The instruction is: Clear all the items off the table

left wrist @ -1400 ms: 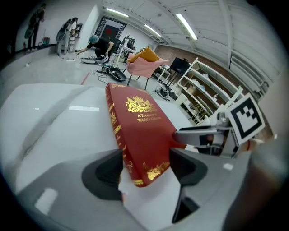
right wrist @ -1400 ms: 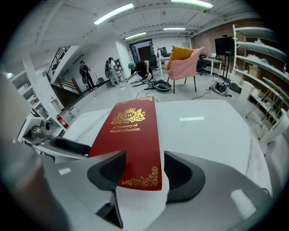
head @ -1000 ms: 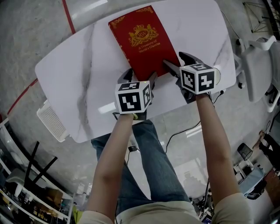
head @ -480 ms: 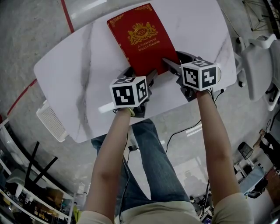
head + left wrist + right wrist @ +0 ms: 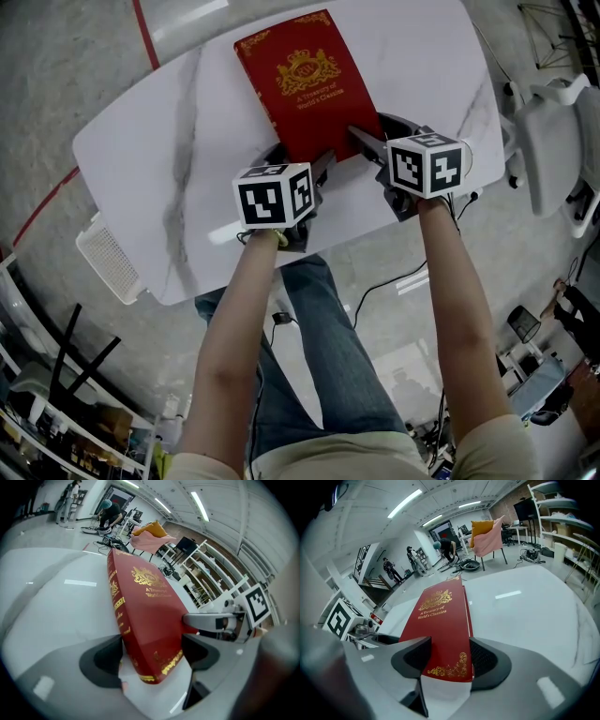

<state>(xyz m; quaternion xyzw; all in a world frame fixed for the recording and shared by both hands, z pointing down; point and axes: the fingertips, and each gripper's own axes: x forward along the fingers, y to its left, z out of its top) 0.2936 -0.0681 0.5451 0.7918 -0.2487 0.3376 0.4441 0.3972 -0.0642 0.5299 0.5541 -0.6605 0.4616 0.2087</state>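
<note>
Red hardcover book with gold lettering lies on the white marble-patterned table, its near end toward the person. Left gripper is clamped on the near left corner, one pad against the spine. Right gripper has just been closing, and there it is, both pads pressing the book's near right corner between them.

Below me, the white grey-veined table carries a red book, cover up, reaching my near edge.

R gripper jaws closer on book
</note>
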